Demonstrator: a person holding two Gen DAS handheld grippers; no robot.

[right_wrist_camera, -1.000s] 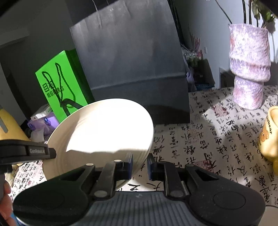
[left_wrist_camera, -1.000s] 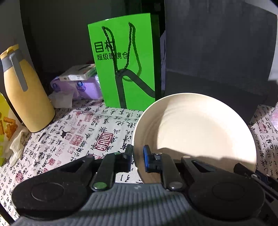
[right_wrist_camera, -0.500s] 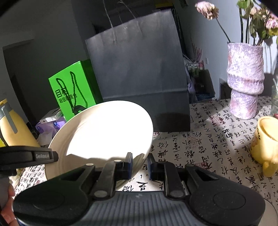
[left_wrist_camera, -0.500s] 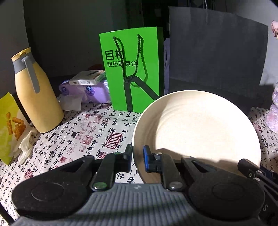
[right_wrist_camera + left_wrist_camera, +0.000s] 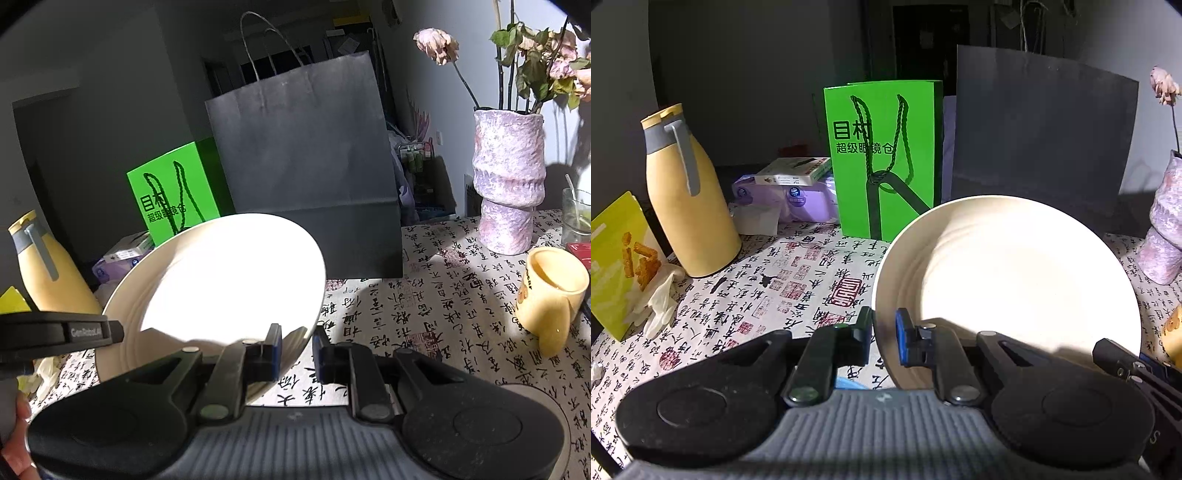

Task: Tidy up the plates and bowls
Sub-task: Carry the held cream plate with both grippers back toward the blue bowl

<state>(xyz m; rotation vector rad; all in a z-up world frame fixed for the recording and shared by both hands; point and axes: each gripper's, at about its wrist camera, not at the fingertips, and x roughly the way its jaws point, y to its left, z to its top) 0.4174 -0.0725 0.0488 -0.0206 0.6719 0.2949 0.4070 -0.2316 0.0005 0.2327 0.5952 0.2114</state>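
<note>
Both tools are clamped on one cream plate (image 5: 1015, 273). The left gripper (image 5: 882, 338) pinches the plate's near-left rim, one pad on each face. The right gripper (image 5: 295, 349) pinches the near-right rim in the same manner. In the right wrist view the left tool's black finger (image 5: 59, 332) enters from the left edge, beside the person's hand (image 5: 14, 443).

Location of the plate: it appears to be held clear of the calligraphy-print tablecloth (image 5: 768, 288), its far edge tipped up toward the cameras, in front of the green paper bag (image 5: 882, 158) and the dark paper bag (image 5: 306, 166). No contact with either bag is visible. No bowl or stack is in view.

Handling assessment: the plate looks rigid and glazed, probably ceramic or a hard composite, so moderately heavy, smooth and liable to chip or break if dropped. The rim is thin and offers only a narrow bite; the pads grip it near its edge. Judgement: two opposed rim grips are the sound choice, and both hands must travel together, since any divergence could twist the rim out of one pair of pads.

Hazards nearby: a yellow mug (image 5: 550, 291), a pink textured vase (image 5: 508, 184) and a yellow jug (image 5: 687, 199) stand on the cloth, well apart from the plate.
</note>
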